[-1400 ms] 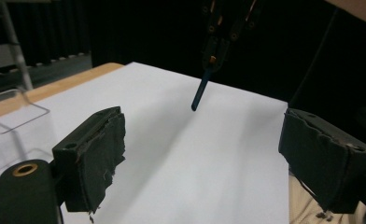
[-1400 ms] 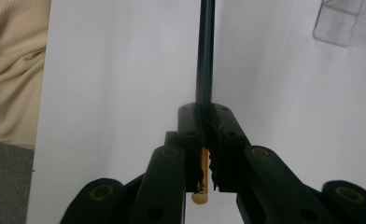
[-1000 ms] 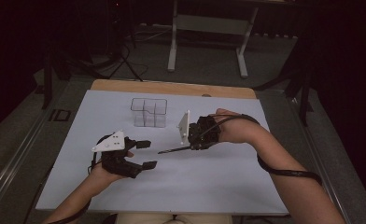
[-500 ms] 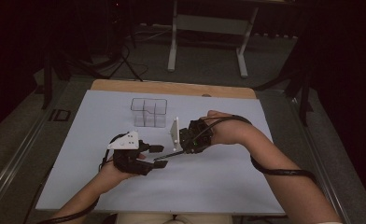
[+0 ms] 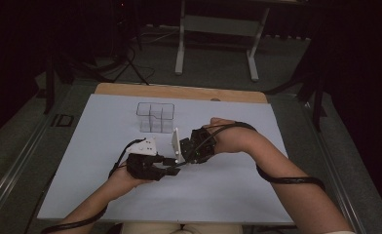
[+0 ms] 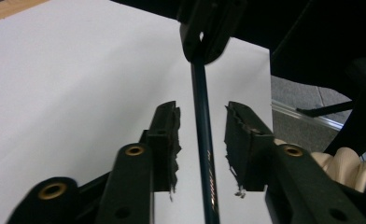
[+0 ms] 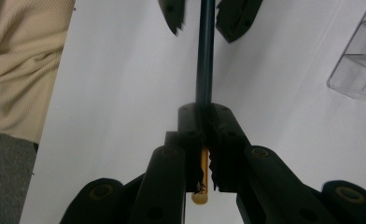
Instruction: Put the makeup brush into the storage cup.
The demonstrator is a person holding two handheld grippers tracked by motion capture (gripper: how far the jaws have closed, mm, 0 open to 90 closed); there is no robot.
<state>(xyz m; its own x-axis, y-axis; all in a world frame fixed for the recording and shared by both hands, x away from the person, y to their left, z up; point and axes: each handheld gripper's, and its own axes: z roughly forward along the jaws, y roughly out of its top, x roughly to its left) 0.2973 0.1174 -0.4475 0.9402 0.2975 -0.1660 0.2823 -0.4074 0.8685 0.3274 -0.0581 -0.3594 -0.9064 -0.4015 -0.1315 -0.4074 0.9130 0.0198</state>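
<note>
A thin dark blue pencil (image 7: 205, 56) with a pale yellow end is clamped between the jaws of my right gripper (image 7: 203, 128), which is shut on it. The pencil's free length runs into the gap between the jaws of my left gripper (image 6: 202, 126), which stands open around the pencil (image 6: 205, 163) without touching it. In the high view the left gripper (image 5: 172, 166) and the right gripper (image 5: 183, 158) meet tip to tip just above the middle of the white sheet (image 5: 238, 195).
A clear plastic organiser with several compartments (image 5: 155, 117) stands on the sheet behind the grippers, and its corner shows in the right gripper view (image 7: 358, 60). The table's wooden far edge (image 5: 179, 91) lies beyond it. A metal stand (image 5: 216, 29) is on the floor behind.
The left gripper has moved right and the right gripper left with the pencil. They now meet, and the pencil lies between the left gripper's open jaws.
</note>
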